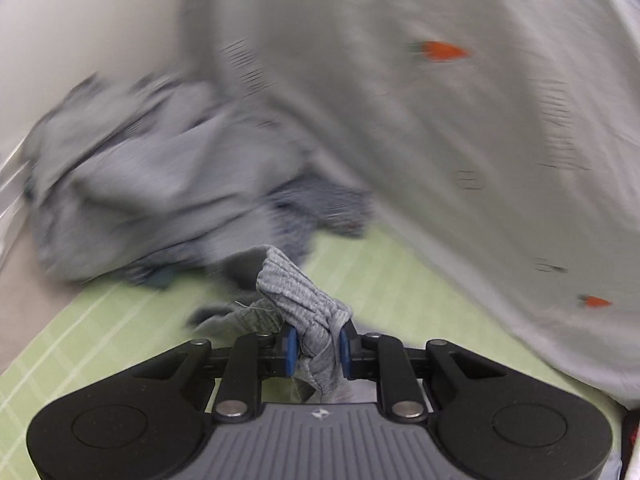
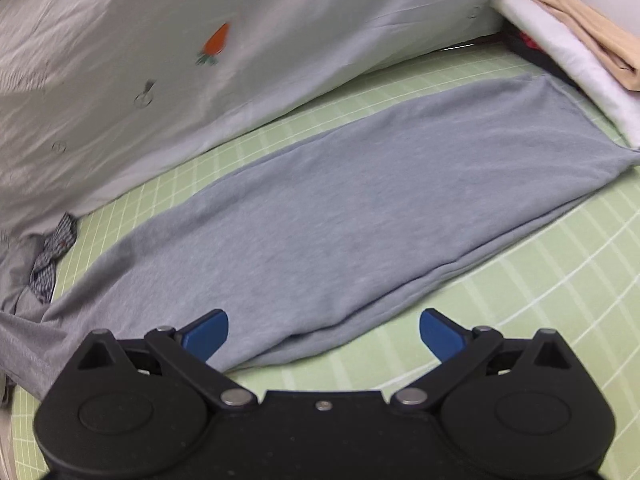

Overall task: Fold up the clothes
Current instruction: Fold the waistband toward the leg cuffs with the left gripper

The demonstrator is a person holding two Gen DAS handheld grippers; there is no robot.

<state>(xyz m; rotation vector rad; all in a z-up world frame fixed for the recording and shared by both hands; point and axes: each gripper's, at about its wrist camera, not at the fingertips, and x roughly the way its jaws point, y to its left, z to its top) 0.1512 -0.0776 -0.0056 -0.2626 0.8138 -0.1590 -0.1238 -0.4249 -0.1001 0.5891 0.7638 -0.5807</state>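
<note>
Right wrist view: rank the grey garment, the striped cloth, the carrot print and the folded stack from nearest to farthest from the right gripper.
From the right gripper, which is open:
1. Grey garment, just ahead on the green mat.
2. Striped cloth, far left by the sheet's foot.
3. Carrot print, up left on the pale sheet.
4. Folded stack, top right corner.

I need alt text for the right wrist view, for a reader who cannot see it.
The open right gripper hovers over the near edge of a grey garment lying flat on a green grid mat. A pale carrot-print sheet rises behind, and folded clothes sit far right.
</note>
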